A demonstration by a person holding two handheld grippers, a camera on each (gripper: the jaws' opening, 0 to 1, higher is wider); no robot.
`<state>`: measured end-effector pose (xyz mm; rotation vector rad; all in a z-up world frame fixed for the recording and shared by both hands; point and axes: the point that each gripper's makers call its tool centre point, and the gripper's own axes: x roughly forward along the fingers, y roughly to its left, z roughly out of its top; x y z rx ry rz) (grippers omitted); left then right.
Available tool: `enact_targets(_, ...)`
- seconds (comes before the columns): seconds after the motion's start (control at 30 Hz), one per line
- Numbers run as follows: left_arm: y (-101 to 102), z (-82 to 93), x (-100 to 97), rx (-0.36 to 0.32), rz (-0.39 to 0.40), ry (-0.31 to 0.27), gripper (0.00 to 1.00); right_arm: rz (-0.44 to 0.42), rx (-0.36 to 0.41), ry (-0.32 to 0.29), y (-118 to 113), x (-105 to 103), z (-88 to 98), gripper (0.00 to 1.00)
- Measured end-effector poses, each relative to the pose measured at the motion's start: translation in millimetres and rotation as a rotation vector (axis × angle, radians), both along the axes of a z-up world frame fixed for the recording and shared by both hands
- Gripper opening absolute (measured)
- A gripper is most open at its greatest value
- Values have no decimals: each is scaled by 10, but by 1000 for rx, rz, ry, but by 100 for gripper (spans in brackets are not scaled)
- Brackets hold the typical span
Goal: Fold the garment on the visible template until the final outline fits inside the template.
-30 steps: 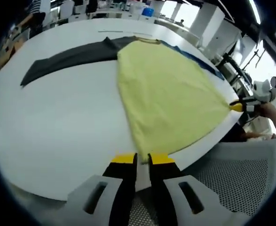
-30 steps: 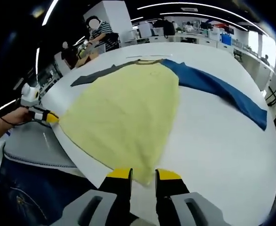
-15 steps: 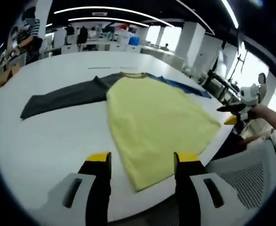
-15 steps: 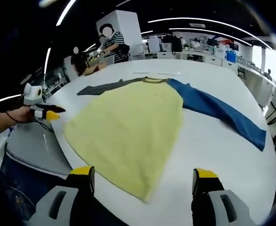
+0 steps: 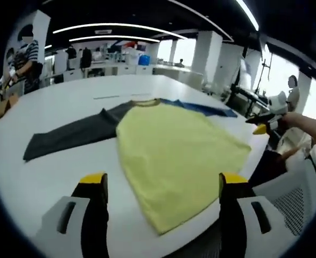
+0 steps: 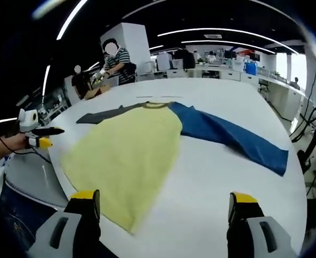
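- Garment point(image 5: 174, 156) is being shown spread flat on white tabletop point(image 5: 50, 177), yellow body w/ grey sleeve point(image 5: 71, 137) & blue sleeve point(image 6: 227, 137) out.
- Left hand-held gripper point(image 5: 163, 180) is being held wide apart, nothing gripped.
- Right hand-held gripper point(image 6: 166, 199) is being held wide too, above tabletop edge.

Your garment point(image 5: 174, 156) is a long-sleeved top with a pale yellow body, lying flat and unfolded on the white tabletop point(image 5: 44, 177). Its hem edge faces you at the near tabletop edge; its yellow-trimmed neckline point(image 6: 156, 104) points away from you. In the left gripper view, you see the dark grey sleeve point(image 5: 74, 137) stretched straight out to the left. In the right gripper view, you see the blue sleeve point(image 6: 230, 141) stretched out to the right, spread flat and apart from the body.
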<state>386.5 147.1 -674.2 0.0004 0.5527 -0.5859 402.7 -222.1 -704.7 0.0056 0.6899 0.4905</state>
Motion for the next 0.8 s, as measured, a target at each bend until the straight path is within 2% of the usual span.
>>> enact_targets(0.23,-44,55,94,-15,-34,-35,93,-68,-4,-32,-307,239,143,99)
enact_targets(0.43,-68,103,135,-33,-47,-57,94,-104,20,-65,-480,425,284,97)
enact_targets(0.67,-74,148,191,-42,-58,-83,99,-184,39,-55,-774,620,166,95)
enact_targets(0.73,-85,160,181,-45,-64,-89,99,-199,30,-67,-863,675,139,95)
enact_targets(0.8,-84,173,181,-50,-72,-97,99,-212,21,-51,-930,702,96,94)
